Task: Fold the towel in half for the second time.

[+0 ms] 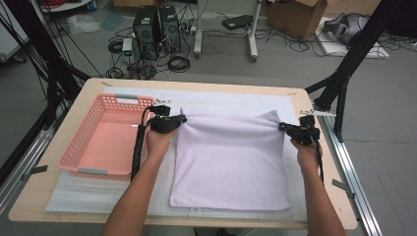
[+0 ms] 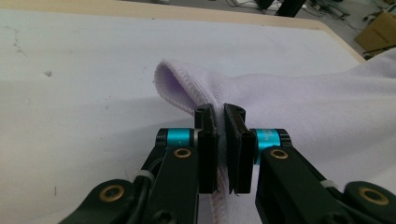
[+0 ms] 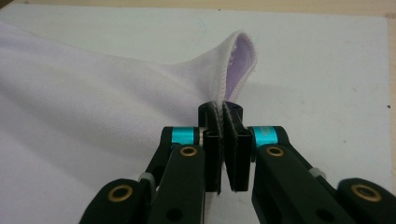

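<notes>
White padding covers the table (image 1: 59, 196), and on it the lilac towel (image 1: 228, 167) lies flat just right of the pink basket (image 1: 105, 137). Its far edge runs crosswise, left gripper (image 1: 181, 118) clamped on one far corner, right gripper (image 1: 282, 126) on the other, so the likely fold comes toward the person.

I work in a lab or robotics test room, not a home. Past my tabletop (image 1: 59, 196), at twelve o'clock, two black computer towers (image 1: 157, 32) stand on a grey floor (image 1: 383, 147) amid tangled cables (image 1: 179, 63). A cardboard box (image 1: 300, 17) sits at one o'clock. Black metal frame struts (image 1: 351, 61) rise at two o'clock, and bundled wires (image 1: 44, 59) hang at ten.
</notes>
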Available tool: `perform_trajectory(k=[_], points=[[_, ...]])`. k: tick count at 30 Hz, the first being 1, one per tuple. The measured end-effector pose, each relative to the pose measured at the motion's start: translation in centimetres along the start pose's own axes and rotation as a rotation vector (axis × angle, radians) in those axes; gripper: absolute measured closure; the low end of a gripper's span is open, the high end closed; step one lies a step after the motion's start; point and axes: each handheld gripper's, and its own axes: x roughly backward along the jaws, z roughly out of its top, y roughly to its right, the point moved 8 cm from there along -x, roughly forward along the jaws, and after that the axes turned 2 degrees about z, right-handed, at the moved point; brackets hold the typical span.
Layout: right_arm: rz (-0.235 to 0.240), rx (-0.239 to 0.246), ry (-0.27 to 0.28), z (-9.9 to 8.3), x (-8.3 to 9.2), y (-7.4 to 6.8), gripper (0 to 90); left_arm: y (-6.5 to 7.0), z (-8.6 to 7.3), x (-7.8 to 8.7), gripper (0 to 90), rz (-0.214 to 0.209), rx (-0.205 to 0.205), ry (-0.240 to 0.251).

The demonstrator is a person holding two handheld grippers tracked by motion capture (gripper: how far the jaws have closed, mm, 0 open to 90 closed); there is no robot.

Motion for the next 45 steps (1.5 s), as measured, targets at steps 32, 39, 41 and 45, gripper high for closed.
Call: perform_trajectory(k=[32, 39, 41, 45], points=[[0.076, 0.063, 0.017, -7.5, 8.3, -4.8, 86.7, 3.9, -8.3, 9.1, 83.6, -0.154, -0.099, -0.027], [0.080, 0.057, -0.042, -10.2, 8.3, -4.8, 86.3, 3.9, -10.2, 9.2, 82.3, -0.140, -0.113, -0.071], [0.078, 0.050, -0.055, -10.5, 8.1, -4.8, 84.3, 3.7, -10.0, 9.0, 74.8, -0.119, -0.118, -0.071], [0.058, 0.026, -0.053, -9.8, 8.0, -4.5, 63.4, 3.2, -8.8, 8.6, 49.3, -0.110, -0.101, -0.044]])
